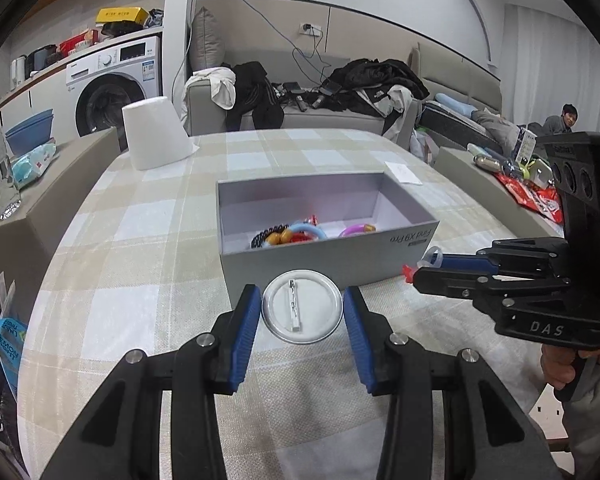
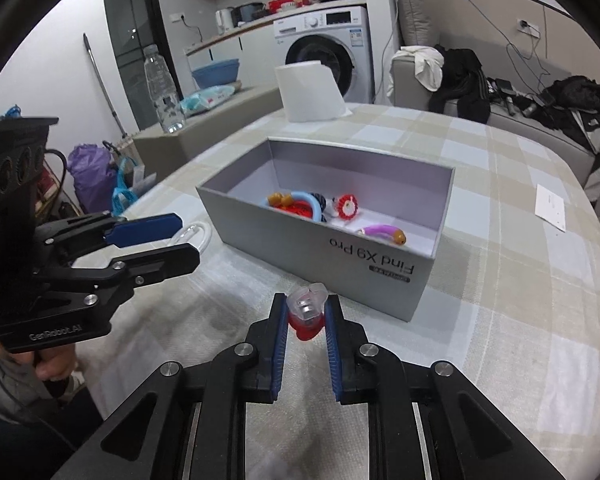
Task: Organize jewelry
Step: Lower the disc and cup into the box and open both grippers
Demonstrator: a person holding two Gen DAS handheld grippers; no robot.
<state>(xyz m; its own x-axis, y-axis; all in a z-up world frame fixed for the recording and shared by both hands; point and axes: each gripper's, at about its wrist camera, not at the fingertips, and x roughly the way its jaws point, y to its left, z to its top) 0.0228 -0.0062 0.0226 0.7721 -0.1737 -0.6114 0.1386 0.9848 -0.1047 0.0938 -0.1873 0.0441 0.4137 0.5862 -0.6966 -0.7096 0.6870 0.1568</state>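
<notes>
A round white pin badge (image 1: 302,306) lies back-up on the checked tablecloth, just in front of the grey box (image 1: 332,258). My left gripper (image 1: 302,307) is open with its blue pads on either side of the badge. It also shows in the right wrist view (image 2: 168,236), with the badge (image 2: 198,234) partly seen. My right gripper (image 2: 306,314) is shut on a small clear and red trinket (image 2: 306,314) at the box's near corner; it also shows in the left wrist view (image 1: 424,270). The box (image 2: 380,276) holds several colourful bracelets and hair ties (image 2: 300,204).
A white paper roll (image 1: 154,138) stands at the table's far left. A white card (image 1: 403,172) lies behind the box to the right. A water bottle (image 2: 162,88) stands on a side bench. A sofa with clothes (image 1: 360,84) is beyond the table.
</notes>
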